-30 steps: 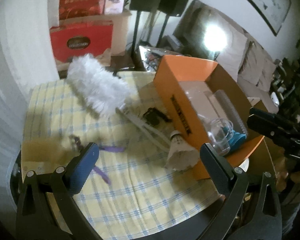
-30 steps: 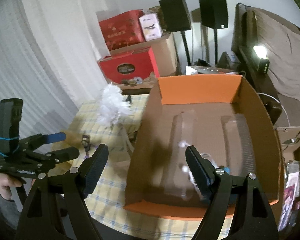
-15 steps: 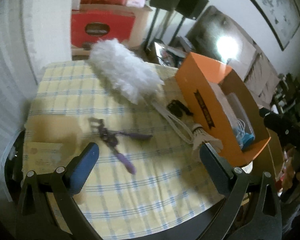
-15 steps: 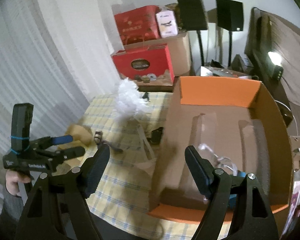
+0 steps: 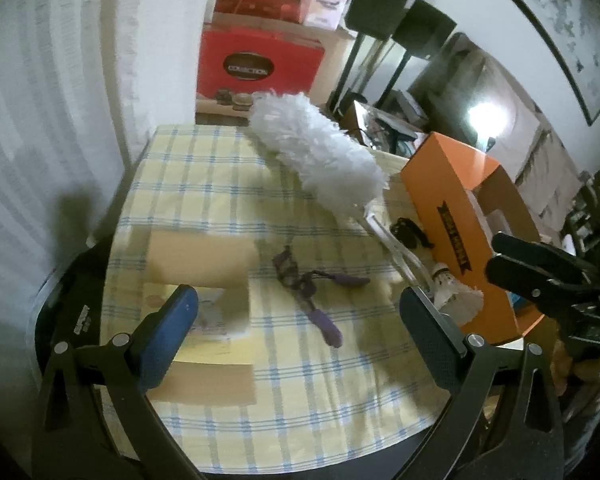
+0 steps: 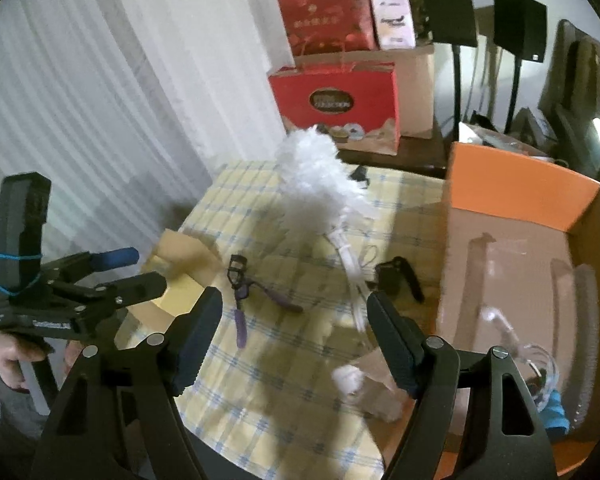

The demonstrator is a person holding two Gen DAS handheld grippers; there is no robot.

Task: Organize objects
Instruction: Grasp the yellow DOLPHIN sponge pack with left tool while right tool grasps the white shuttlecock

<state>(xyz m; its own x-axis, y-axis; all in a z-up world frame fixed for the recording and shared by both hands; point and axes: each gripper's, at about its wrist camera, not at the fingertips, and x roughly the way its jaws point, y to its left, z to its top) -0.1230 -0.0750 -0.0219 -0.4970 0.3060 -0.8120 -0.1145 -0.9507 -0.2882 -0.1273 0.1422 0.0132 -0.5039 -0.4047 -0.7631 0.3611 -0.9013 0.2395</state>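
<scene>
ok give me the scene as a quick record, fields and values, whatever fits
surface: table with yellow checked cloth
container: orange box, open, at the cloth's right edge
loose items: white duster, purple eyelash curler, black clip, shuttlecock
in box: clear cup, blue item
left hand-held gripper: open, empty
right hand-held gripper: open, empty

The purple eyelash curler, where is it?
In the left wrist view the purple eyelash curler lies mid-table on the checked tablecloth, between the white feather duster and a flat cardboard piece.
</scene>
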